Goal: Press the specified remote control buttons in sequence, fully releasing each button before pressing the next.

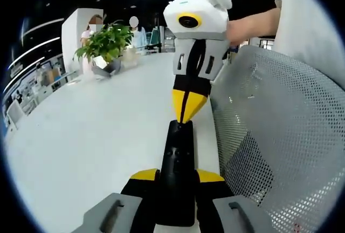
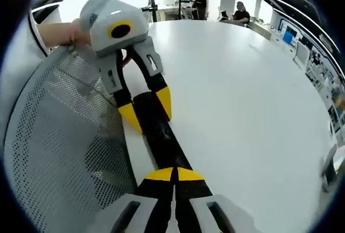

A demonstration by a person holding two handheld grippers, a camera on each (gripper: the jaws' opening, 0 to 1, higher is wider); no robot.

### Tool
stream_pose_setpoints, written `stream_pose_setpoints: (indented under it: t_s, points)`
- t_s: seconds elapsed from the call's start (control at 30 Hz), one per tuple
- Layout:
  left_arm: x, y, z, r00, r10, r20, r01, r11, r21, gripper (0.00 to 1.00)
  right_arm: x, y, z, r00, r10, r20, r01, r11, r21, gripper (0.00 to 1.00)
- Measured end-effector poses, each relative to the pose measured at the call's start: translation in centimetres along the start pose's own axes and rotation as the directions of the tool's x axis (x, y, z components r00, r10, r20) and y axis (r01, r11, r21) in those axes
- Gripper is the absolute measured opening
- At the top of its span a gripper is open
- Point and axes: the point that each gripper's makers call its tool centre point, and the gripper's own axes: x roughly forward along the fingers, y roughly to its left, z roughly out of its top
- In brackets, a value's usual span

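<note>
At the table (image 1: 81, 136) edge, left hand-held gripper (image 1: 178, 179) clamps remote (image 1: 177, 173); right hand-held gripper (image 2: 175, 175) closed.

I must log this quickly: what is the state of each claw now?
Left claw: shut on the remote control, gripping its sides.
Right claw: shut, tips pressing on the remote control.

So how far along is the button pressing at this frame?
Done: the left gripper holds the black remote by one end, above the white table. In hand: the right gripper, jaws shut, tips at the remote's far end. Left: which buttons were already pressed cannot be told.
</note>
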Motion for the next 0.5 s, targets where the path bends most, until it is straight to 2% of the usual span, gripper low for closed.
stream_pose_setpoints:
  t_s: [0.13,0.17,0.27,0.37,0.5]
  points:
    - [0.04,0.05,-0.05,1.0,-0.001,0.001,0.001,1.0,-0.001,0.25,0.44,0.02,-0.06,0.999,0.013,-0.034,-0.015,0.999,-0.048,0.0]
    - [0.05,0.06,-0.07,1.0,-0.001,0.002,0.001,1.0,-0.002,0.25,0.39,0.04,-0.09,0.999,0.015,-0.042,-0.016,0.999,-0.035,0.0]
    - [0.05,0.08,-0.08,1.0,0.0,0.003,0.0,1.0,-0.003,0.25,0.46,0.16,-0.21,0.998,0.015,-0.066,-0.021,0.995,-0.095,0.0]
    - [0.06,0.08,-0.1,1.0,0.0,0.005,0.0,1.0,-0.004,0.25,0.56,0.15,-0.32,0.993,0.01,-0.115,-0.03,0.984,-0.176,0.0]
    - [0.05,0.06,-0.1,1.0,0.0,0.006,0.0,1.0,-0.005,0.25,0.77,0.14,-0.29,0.983,0.017,-0.182,-0.055,0.977,-0.208,0.0]
